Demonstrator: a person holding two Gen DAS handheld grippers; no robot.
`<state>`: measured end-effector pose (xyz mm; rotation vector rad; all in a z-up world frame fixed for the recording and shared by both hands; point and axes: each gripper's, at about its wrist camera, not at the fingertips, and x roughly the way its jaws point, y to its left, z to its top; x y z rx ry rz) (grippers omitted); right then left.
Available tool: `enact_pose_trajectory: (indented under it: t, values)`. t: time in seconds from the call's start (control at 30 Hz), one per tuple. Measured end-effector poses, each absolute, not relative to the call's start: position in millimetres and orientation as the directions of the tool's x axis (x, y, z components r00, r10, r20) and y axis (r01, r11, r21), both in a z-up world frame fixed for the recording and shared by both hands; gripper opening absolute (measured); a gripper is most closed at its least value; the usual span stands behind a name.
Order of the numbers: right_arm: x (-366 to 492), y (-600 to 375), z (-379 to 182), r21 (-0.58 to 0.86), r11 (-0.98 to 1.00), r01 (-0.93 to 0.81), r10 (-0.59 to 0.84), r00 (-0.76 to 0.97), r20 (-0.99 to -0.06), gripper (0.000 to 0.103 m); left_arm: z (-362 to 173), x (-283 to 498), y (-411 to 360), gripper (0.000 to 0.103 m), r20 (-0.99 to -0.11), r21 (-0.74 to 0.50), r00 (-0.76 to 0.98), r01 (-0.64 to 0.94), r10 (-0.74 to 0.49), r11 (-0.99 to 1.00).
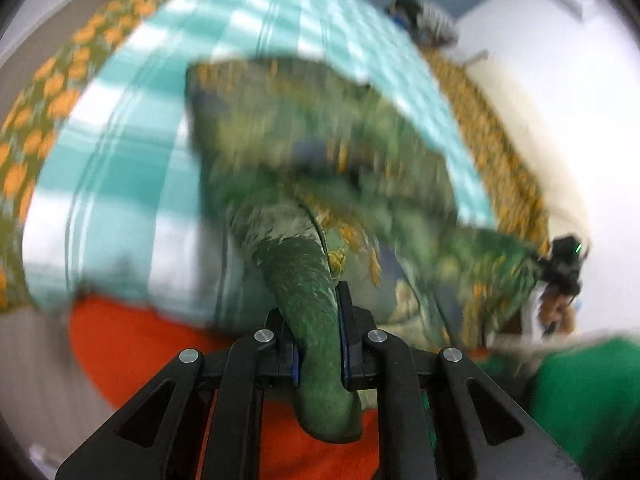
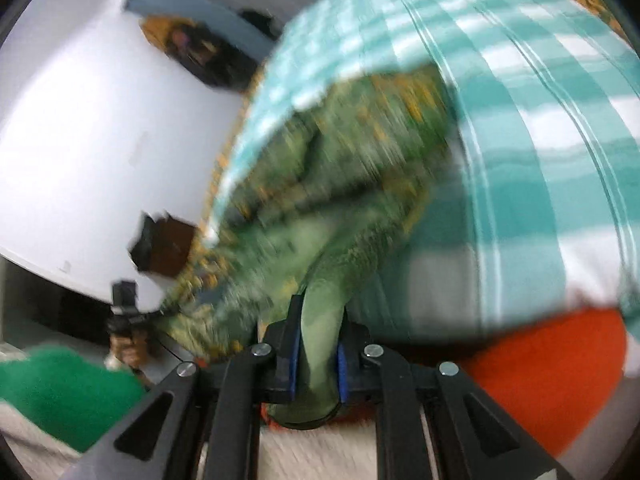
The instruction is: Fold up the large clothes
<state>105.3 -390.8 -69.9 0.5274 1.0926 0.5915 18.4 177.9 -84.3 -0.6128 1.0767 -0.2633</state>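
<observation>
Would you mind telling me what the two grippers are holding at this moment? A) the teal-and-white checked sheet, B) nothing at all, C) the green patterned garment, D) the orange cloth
C: the left gripper and the right gripper are each shut on a bunched edge of the green patterned garment, which hangs above the checked sheet.

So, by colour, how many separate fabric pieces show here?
Green patterned garment, held by both grippers (left gripper, right gripper): 1
Teal-and-white checked sheet: 1
Orange cloth: 1
Plain bright-green cloth: 1
Total: 4
</observation>
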Motion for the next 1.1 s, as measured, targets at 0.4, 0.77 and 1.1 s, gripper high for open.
enact_pose_trajectory:
  t: [0.4, 0.77, 1.1]
  values:
    - [286.8, -392.8, -136.7, 0.735, 0.676, -0.046, 0.636, 0.541, -0.551, 0.014, -118.1, 192.0, 192.7, 0.022, -0.79, -0.511, 0.519, -0.264, -0.325, 0.818]
    - [307.5, -394.0, -145.1, 0.692, 0.718, 0.066, 0.53, 0.593, -0.606, 0.079, -115.8, 203.5, 195.5, 0.089, -0.784, -0.511, 0.539, -0.281, -0.306, 0.813]
    - [295.7, -398.6, -131.2, 0.507, 0.861, -0.049, 0.454, 0.525, -0.721, 0.081, -125.2, 170.2, 230.6, 0.098, -0.775, -0.507, 0.528, -0.194, -0.346, 0.84]
